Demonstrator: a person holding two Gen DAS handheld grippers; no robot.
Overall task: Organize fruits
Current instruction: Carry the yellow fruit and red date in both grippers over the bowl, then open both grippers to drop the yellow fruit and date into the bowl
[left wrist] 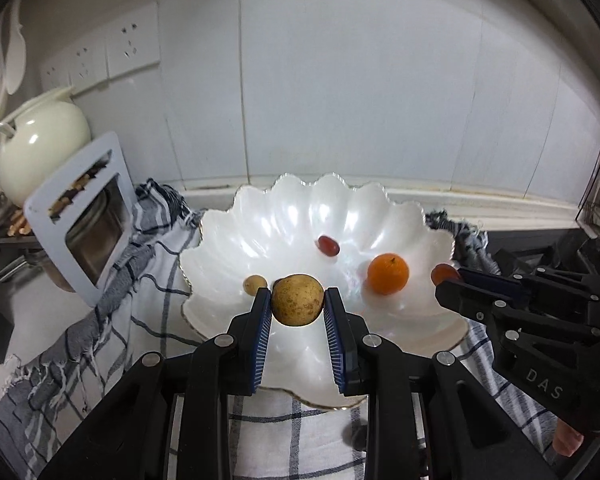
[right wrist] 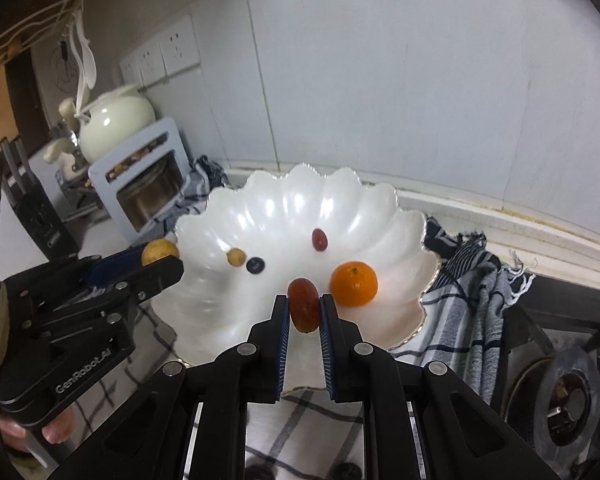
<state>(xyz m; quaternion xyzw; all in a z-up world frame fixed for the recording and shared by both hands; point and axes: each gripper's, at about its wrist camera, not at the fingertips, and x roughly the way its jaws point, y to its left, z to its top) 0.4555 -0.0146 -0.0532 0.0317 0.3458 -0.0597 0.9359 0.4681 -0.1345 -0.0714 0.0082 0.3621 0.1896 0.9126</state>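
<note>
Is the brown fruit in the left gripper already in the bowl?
Not yet: the brown fruit is clamped in the left gripper fingers above the bowl.

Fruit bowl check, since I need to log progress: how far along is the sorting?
Already in the scalloped white bowl: an orange, a red grape, a small tan fruit and a dark berry. In hand: the left gripper clamps a larger tan fruit, the right gripper a reddish-brown fruit, both over the bowl, unreleased. Left: two dark fruits seem to lie on the checked cloth.
</note>
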